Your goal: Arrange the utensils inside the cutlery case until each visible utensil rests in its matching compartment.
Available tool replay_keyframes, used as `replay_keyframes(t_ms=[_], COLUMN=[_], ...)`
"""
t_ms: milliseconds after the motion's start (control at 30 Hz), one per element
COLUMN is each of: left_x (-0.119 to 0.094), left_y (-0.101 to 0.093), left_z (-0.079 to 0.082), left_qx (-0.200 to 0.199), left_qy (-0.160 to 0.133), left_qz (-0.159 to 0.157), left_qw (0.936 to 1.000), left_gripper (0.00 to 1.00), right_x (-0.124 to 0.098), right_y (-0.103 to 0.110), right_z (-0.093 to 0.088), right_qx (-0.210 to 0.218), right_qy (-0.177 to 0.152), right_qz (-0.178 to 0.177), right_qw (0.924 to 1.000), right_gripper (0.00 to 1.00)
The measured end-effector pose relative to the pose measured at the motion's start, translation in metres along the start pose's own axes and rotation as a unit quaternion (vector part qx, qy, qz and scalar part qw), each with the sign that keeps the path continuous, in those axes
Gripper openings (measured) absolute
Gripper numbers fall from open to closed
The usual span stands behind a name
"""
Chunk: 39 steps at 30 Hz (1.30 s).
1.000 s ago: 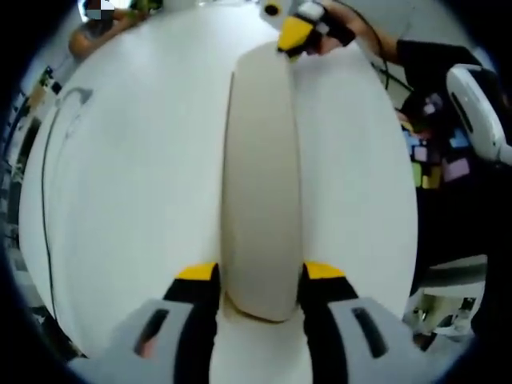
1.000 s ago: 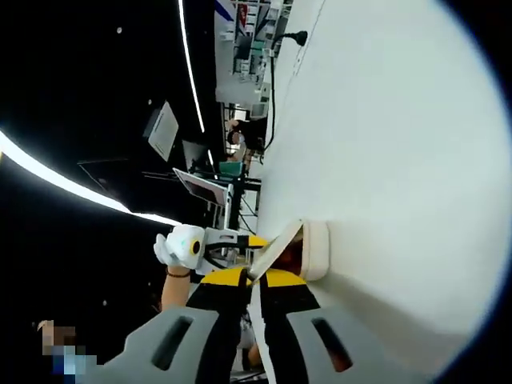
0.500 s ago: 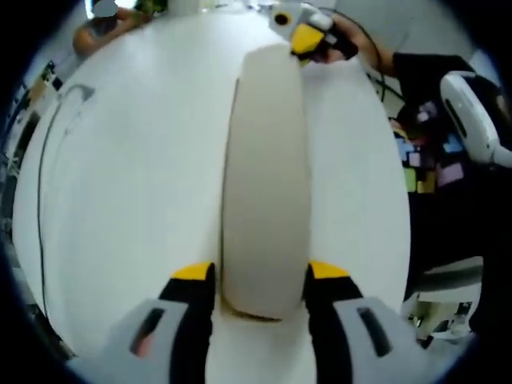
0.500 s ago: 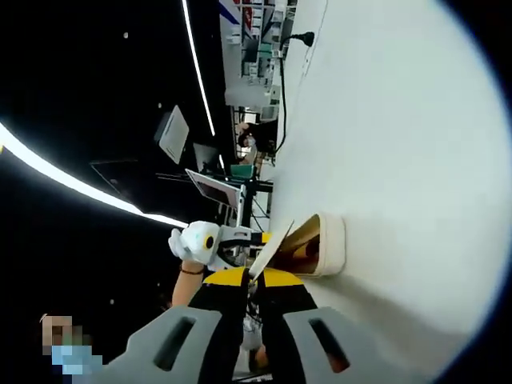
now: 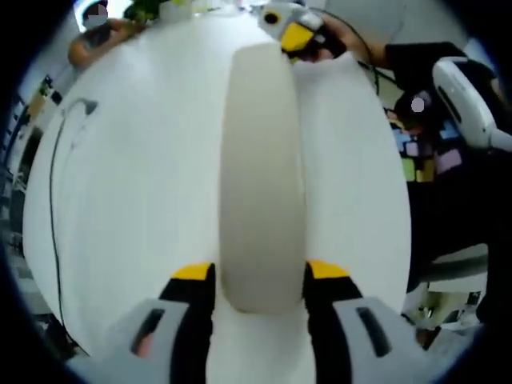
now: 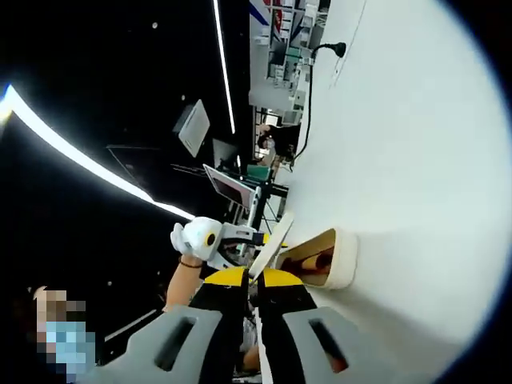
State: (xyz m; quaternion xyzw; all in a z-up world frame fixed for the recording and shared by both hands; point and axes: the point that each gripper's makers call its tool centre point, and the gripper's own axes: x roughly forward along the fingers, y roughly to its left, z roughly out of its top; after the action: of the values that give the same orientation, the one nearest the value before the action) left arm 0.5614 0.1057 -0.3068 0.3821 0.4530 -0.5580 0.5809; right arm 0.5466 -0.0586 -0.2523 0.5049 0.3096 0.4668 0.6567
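1. Cream and long, the cutlery case [image 5: 262,172] lies on a white table [image 5: 136,200] in the left gripper view, running straight away from the camera.
2. The left gripper [image 5: 260,276] stands at the near end of the case, its yellow-tipped jaws spread apart with one on each side of that end. I cannot tell whether they press the case walls.
3. At the far end of the case, the right gripper [image 5: 292,34] shows in the left gripper view, held by a person's hand [image 5: 340,36].
4. In the right gripper view, the right gripper [image 6: 254,280] has its jaws closed together on a thin cream lid [image 6: 272,248], pinched at its edge.
5. The lid stands tilted up from the case, so the far end of the case [image 6: 328,258] is open and a brown inside shows.
6. A dark shape lies inside the open end; it is too small to tell which utensil it is.
7. Beyond the case in the right gripper view, the left gripper [image 6: 200,240] is held by a person's hand.
8. A black cable [image 5: 54,176] runs along the table edge, well apart from the case on its left.
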Motion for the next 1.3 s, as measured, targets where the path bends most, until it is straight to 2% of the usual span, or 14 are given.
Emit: replay_keyframes(t_ms=[67, 267, 467, 533, 600, 800, 933, 1000, 1067, 1100, 1133, 1267, 1300], left_x=[0.004, 0.008, 0.009, 0.012, 0.013, 0.014, 0.012, 0.013, 0.014, 0.014, 0.014, 0.014, 0.014], left_y=[0.002, 0.001, -0.004, -0.005, -0.005, -0.004, -0.002, -0.003, -0.002, -0.001, 0.0, 0.0, 0.001], left_z=[-0.003, -0.004, -0.005, -0.006, -0.005, -0.006, -0.005, -0.005, -0.005, -0.005, -0.005, -0.004, -0.004], left_qx=[-0.002, -0.001, 0.007, 0.013, 0.015, 0.005, -0.006, -0.009, -0.008, -0.007, -0.009, -0.013, -0.012], left_qy=[0.01, 0.025, 0.035, 0.041, 0.044, 0.047, 0.041, 0.04, 0.04, 0.041, 0.04, 0.039, 0.04], left_qz=[0.002, 0.001, -0.004, -0.002, -0.003, -0.007, -0.013, -0.014, -0.014, -0.013, -0.014, -0.015, -0.015], left_qw=[0.9999, 0.9997, 0.9994, 0.9991, 0.9989, 0.9988, 0.9991, 0.9991, 0.9991, 0.9991, 0.999, 0.9991, 0.999], left_gripper=[0.46, 0.47, 0.53, 0.51, 0.48, 0.46, 0.46, 0.46, 0.44, 0.44, 0.44, 0.43, 0.43], right_x=[0.0, 0.003, 0.002, 0.0, -0.002, -0.003, -0.003, -0.005, -0.005, -0.005, -0.005, -0.015, -0.017], right_y=[-0.002, -0.005, -0.007, -0.013, -0.014, -0.017, -0.017, -0.026, -0.027, -0.025, -0.021, -0.018, -0.014], right_z=[0.003, -0.002, -0.002, -0.006, -0.005, -0.009, -0.01, -0.011, -0.013, -0.013, -0.013, -0.01, -0.011], right_qx=[0.0, -0.012, -0.008, -0.012, 0.001, -0.021, -0.051, -0.074, -0.088, -0.09, -0.094, -0.157, -0.166], right_qy=[-0.011, 0.011, 0.013, 0.02, 0.011, 0.005, 0.013, 0.021, 0.031, 0.032, 0.032, 0.051, 0.053], right_qz=[0.001, 0.002, 0.007, -0.006, 0.0, -0.015, -0.022, -0.043, -0.047, -0.045, -0.044, -0.075, -0.071], right_qw=[0.9999, 0.9999, 0.9999, 0.9997, 0.9999, 0.9996, 0.9984, 0.9961, 0.9945, 0.9945, 0.9941, 0.9834, 0.9822], right_gripper=[0.02, 0.02, 0.02, 0.03, 0.03, 0.04, 0.05, 0.06, 0.07, 0.02, 0.02, 0.05, 0.05])
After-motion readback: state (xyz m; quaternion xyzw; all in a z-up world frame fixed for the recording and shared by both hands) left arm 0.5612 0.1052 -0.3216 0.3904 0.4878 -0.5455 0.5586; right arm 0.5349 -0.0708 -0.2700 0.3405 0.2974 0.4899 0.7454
